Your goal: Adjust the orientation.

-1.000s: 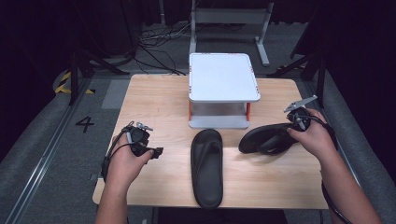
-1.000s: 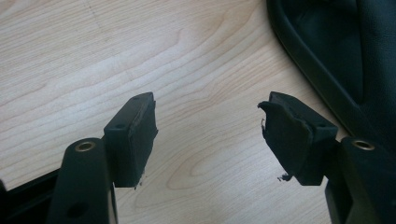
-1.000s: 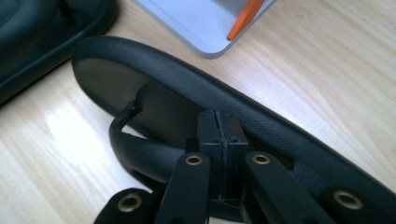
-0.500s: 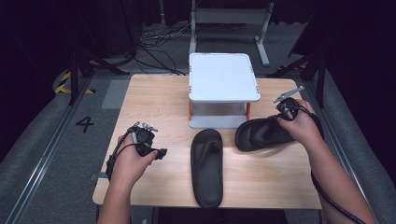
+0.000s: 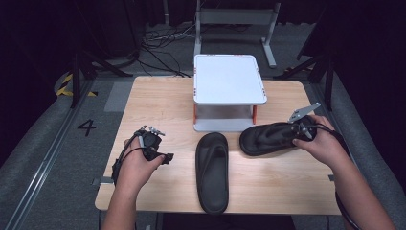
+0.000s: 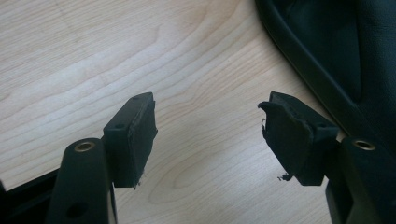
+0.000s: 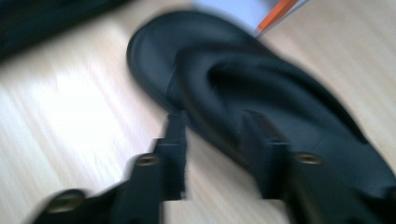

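Right gripper view: right gripper (image 7: 212,154) jaws have just been opening, slipper (image 7: 261,98) rim between them, no longer pinched (blurred). Slipper lies on tabletop (image 5: 158,105) beside white stand (image 5: 229,81).

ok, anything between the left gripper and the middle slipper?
Nothing visible. The left gripper, jaws open, sits to the left of the middle slipper, with bare table between them. In the left gripper view the slipper's edge lies just past one jaw.
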The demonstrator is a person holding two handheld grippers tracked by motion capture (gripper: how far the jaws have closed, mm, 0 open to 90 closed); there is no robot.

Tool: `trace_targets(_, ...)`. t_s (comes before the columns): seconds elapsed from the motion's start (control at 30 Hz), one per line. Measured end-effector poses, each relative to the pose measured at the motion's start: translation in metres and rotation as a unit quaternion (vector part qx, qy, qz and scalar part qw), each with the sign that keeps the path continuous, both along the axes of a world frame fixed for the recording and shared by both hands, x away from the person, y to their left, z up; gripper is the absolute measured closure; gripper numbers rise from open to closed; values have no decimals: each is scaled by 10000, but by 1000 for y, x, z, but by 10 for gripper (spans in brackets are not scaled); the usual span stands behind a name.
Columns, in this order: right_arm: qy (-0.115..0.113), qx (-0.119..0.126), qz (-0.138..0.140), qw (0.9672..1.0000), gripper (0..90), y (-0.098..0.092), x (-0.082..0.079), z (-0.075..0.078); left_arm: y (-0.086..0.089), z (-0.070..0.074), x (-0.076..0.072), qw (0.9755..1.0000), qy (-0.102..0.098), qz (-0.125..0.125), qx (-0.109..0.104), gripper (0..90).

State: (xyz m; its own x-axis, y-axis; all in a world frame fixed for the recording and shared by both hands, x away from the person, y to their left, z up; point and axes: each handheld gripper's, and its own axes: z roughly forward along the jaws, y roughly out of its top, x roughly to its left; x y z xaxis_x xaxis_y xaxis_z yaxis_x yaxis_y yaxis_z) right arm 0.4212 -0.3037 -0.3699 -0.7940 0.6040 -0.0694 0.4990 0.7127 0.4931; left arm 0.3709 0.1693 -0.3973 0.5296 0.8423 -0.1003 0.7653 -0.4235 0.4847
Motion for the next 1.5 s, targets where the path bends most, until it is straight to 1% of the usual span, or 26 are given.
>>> trace_targets(0.07,3,-222,138,9997,535,0,-2,-6,-4,-2,1,10000,29,-74,30,344)
trace_targets(0.1,-1,-276,167,9995,516,0,-1,-10,-6,-3,1,9999,38,-111,39,343)
trace_targets(0.13,3,-364,192,9992,510,-1,1,-14,-8,-3,1,9999,52,-134,38,343)
trace_targets(0.17,3,-364,192,9992,510,-1,1,-14,-8,-3,1,9999,52,-134,38,342)
trace_targets(0.2,31,-461,229,9987,503,-2,4,-17,-9,-3,2,9998,56,-164,71,342)
trace_targets(0.23,58,-553,252,9981,501,-2,7,-22,-9,-3,2,9998,67,-175,62,341)
trace_targets(0.27,137,-626,297,9975,503,-3,12,-30,-9,-4,3,9998,61,-181,68,340)
trace_targets(0.3,68,-639,312,9974,516,-3,14,-31,-9,-4,3,9998,60,-164,56,340)
trace_targets(0.33,126,-608,317,9976,553,-4,15,-30,-9,-5,4,9999,70,-150,37,339)
trace_targets(0.37,89,-698,312,9970,585,-4,16,-29,-9,-5,4,9999,70,-150,37,338)
trace_targets(0.43,129,-730,364,9966,580,-4,17,-27,-8,-6,5,9998,98,-169,71,336)
trace_targets(0.53,16,-797,455,9958,555,-3,17,-27,-8,-6,4,9998,95,-180,57,336)
trace_targets(0.6,4,-794,427,9959,549,-4,17,-26,-8,-5,4,9998,88,-170,57,336)
trace_targets(0.67,-72,-830,404,9957,533,-5,18,-27,-8,-4,4,9998,82,-165,36,336)
trace_targets(0.7,-60,-836,375,9958,534,-5,19,-29,-8,-5,4,9998,80,-166,18,335)
trace_targets(0.77,23,-865,418,9954,543,-6,23,-35,-8,-5,4,9998,80,-166,36,335)
trace_targets(0.87,135,-932,485,9944,589,-6,27,-42,-9,-5,4,9998,93,-174,25,335)
trace_targets(0.97,53,-1012,603,9930,634,-5,25,-41,-8,-5,4,9998,91,-175,59,335)
trace_targets(1.0,61,-1008,647,9928,656,-4,24,-40,-8,-6,4,9998,94,-171,61,335)
trace_targets(1.1,192,-856,770,9932,722,-1,19,-38,-9,-7,4,9998,131,-171,40,335)
trace_targets(1.23,213,-647,886,9937,796,9,5,-30,-10,-6,4,9998,99,-173,36,335)
trace_targets(1.27,216,-629,865,9940,803,13,2,-28,-10,-6,4,9998,96,-169,39,335)
trace_targets(1.3,264,-637,783,9945,804,17,-3,-26,-10,-6,3,9998,97,-167,39,335)
trace_targets(1.37,370,-687,555,9954,805,24,-10,-25,-10,-6,3,9998,95,-164,41,335)
trace_targets(1.47,415,-651,241,9967,805,39,-23,-24,-10,-6,4,9997,106,-207,79,335)
trace_targets(1.5,443,-597,160,9971,804,43,-27,-25,-10,-6,4,9997,109,-209,77,335)
